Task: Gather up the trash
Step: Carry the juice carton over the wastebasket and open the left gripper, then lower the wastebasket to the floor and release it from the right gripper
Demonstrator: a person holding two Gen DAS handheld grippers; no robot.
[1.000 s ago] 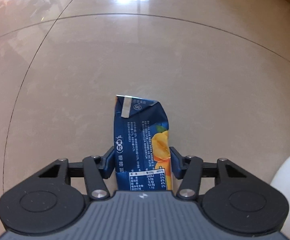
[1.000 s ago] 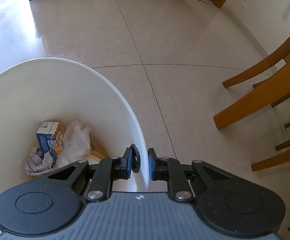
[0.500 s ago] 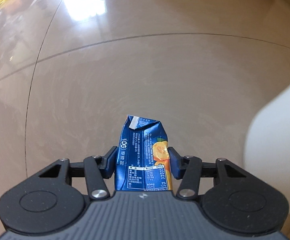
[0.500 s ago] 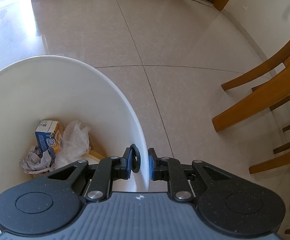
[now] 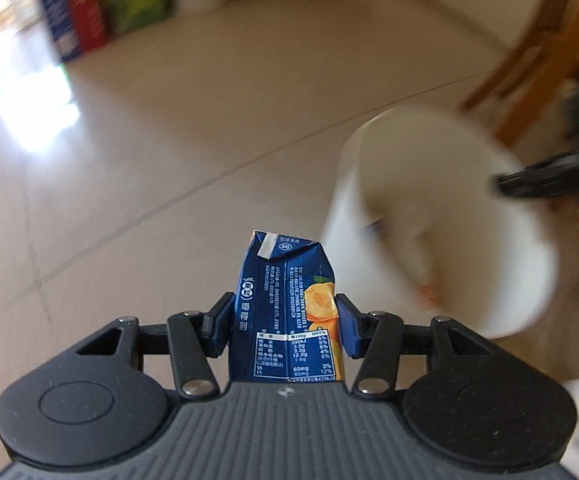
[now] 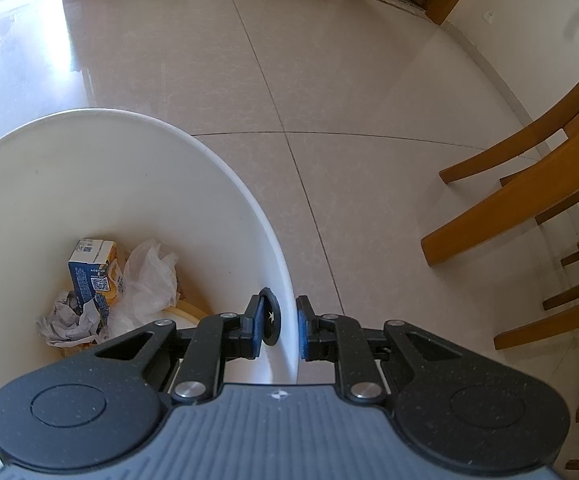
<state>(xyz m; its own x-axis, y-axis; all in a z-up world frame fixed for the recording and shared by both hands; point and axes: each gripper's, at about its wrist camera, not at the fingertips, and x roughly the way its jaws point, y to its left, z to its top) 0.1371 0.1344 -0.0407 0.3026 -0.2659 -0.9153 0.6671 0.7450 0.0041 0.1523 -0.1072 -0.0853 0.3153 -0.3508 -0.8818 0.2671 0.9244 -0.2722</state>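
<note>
Partway: some trash binned, one carton not yet dropped.
Left gripper (image 5: 285,320) clamping crumpled blue-and-orange juice carton (image 5: 287,304) beside round white plastic bin (image 6: 129,184); right gripper (image 6: 285,324) pinching bin rim, another carton and crumpled paper inside.

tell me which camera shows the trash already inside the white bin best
The right wrist view: it looks straight down into the round white plastic bin, showing a blue juice carton, clear plastic bag and crumpled paper. The left wrist view shows only blur inside.
</note>
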